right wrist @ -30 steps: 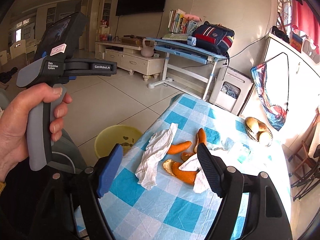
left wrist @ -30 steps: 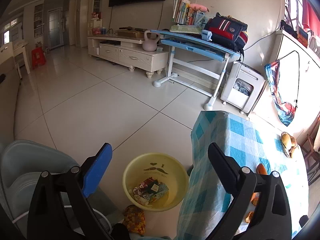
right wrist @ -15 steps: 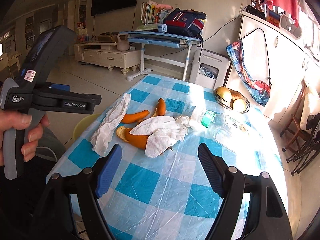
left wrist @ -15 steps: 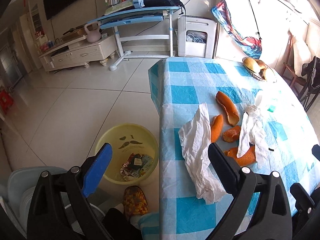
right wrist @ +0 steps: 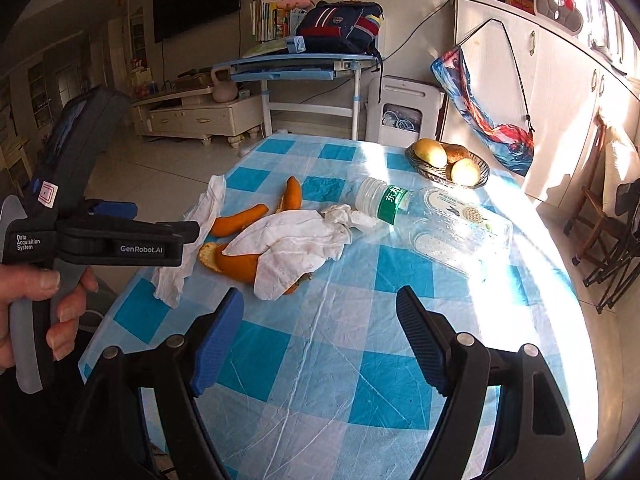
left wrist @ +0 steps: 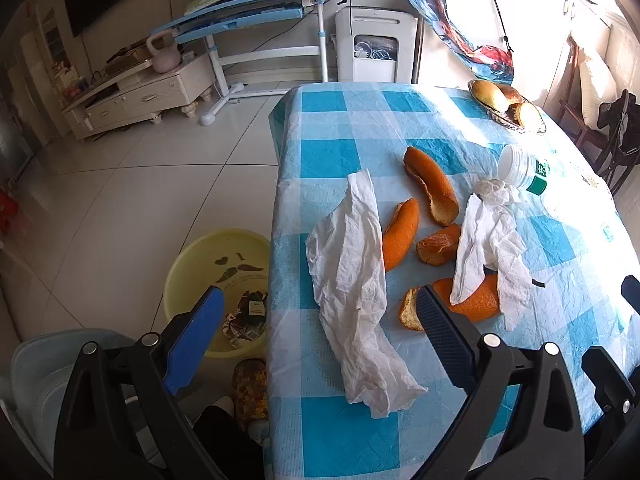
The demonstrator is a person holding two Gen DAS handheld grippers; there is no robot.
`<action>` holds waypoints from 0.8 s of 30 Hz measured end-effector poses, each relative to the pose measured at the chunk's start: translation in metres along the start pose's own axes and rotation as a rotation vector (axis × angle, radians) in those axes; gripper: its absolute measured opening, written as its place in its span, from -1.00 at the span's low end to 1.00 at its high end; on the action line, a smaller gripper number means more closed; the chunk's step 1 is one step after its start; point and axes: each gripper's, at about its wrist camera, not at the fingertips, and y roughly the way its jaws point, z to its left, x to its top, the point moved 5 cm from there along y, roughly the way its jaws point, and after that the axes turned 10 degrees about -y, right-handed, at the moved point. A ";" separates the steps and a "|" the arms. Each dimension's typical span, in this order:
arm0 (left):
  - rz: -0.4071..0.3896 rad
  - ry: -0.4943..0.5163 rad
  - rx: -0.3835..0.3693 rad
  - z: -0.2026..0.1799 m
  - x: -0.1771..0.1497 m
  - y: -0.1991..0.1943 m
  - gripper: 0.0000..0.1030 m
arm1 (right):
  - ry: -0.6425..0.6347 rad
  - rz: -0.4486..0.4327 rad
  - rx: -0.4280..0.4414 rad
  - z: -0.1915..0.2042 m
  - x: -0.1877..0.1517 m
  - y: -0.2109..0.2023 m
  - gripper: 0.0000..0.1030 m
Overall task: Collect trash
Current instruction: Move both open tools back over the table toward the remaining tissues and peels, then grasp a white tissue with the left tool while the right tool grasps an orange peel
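On the blue checked tablecloth (left wrist: 332, 152) lie a long white tissue (left wrist: 352, 280), a second crumpled tissue (left wrist: 488, 240), several orange peels (left wrist: 432, 184) and an empty plastic bottle (right wrist: 432, 220) on its side. A yellow trash basin (left wrist: 216, 256) holding wrappers stands on the floor left of the table. My left gripper (left wrist: 320, 320) is open and empty above the table's near left edge, over the long tissue. My right gripper (right wrist: 320, 320) is open and empty above the table's near side; the left gripper's body (right wrist: 100, 236) shows at its left.
A wire basket of fruit (right wrist: 448, 160) sits at the table's far end. A folding chair (right wrist: 608, 240) stands to the right. A blue desk (left wrist: 248, 12), a white appliance (left wrist: 376, 52) and a TV cabinet (left wrist: 140, 92) line the far wall. A patterned slipper (left wrist: 250, 388) is near the basin.
The left gripper has swung from facing the floor and basin to facing the table with the tissues and peels. The right gripper has shifted right, bringing the bottle into view. Both stay open.
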 end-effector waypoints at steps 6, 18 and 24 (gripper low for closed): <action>0.002 0.019 0.008 -0.002 0.000 0.001 0.81 | 0.010 0.007 0.006 -0.002 -0.003 0.002 0.46; 0.026 0.049 0.014 -0.012 -0.003 0.010 0.81 | 0.018 0.026 0.017 0.000 -0.007 0.009 0.46; 0.076 0.040 -0.043 -0.013 -0.008 0.019 0.40 | 0.034 0.033 0.023 -0.002 -0.009 0.013 0.46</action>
